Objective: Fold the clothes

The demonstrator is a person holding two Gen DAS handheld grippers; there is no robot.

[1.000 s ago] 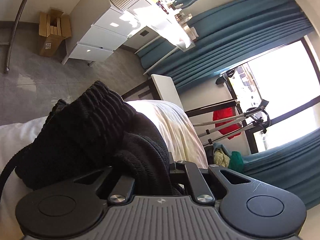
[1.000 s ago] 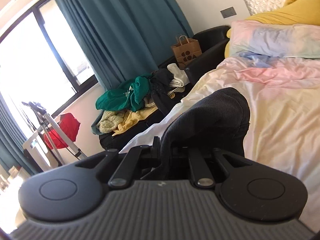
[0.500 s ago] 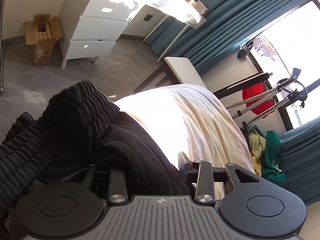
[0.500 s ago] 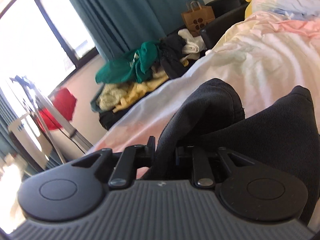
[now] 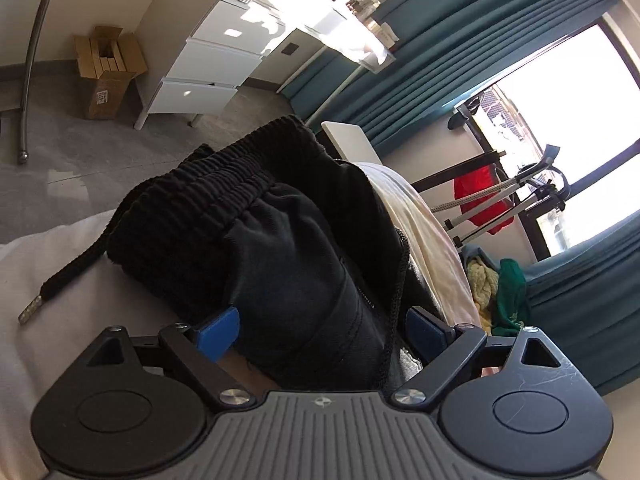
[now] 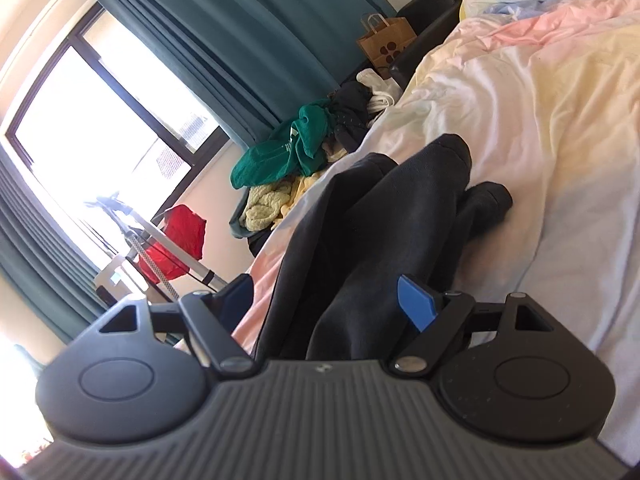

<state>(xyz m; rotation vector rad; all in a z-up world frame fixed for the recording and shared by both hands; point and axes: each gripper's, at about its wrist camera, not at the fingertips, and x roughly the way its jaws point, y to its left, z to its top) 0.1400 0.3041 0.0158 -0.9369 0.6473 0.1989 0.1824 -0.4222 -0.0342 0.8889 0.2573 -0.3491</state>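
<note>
The black sweatpants [image 5: 288,240] are being released onto the bed [image 6: 560,140]: jaws of the left gripper [image 5: 316,328] and right gripper [image 6: 328,300] are opening, fabric lying loosely between them. Regrasping for another fold is probably required next.

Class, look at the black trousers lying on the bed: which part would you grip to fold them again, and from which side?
Probably the ribbed elastic waistband of the black trousers, approached from the open bed side by the drawstring: it is thick, bunched and raised off the sheet, so fingers can close around it.

Black tongs [image 5: 320,330] with blue fingertips [image 5: 218,330], ribbed grey housing, round black pivot caps, silver screws.
</note>
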